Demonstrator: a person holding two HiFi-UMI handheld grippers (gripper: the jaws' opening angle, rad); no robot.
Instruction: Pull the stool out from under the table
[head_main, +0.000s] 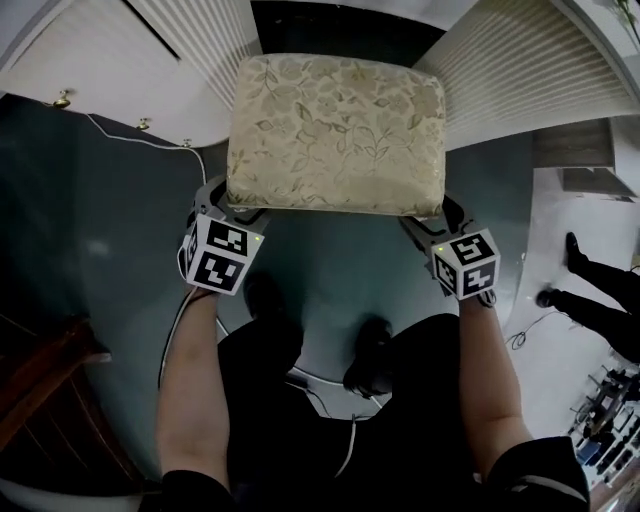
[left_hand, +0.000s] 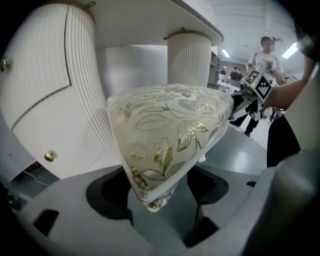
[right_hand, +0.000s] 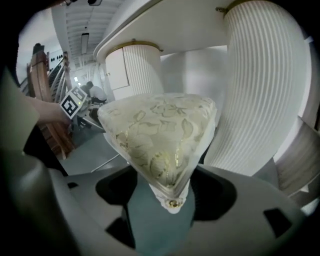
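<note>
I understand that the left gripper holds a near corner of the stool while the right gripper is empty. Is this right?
Not quite: the right gripper is not empty; it also holds a near corner of the stool, as the right gripper view shows.

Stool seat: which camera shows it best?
Head view: the stool seat shows whole from above, left gripper and right gripper at its near corners. Each gripper view shows only one corner between its jaws.

My bare forearms reach straight ahead, side by side. My left gripper (head_main: 228, 210) and right gripper (head_main: 440, 222) each have their jaws closed on a near corner of the stool (head_main: 335, 130).
</note>
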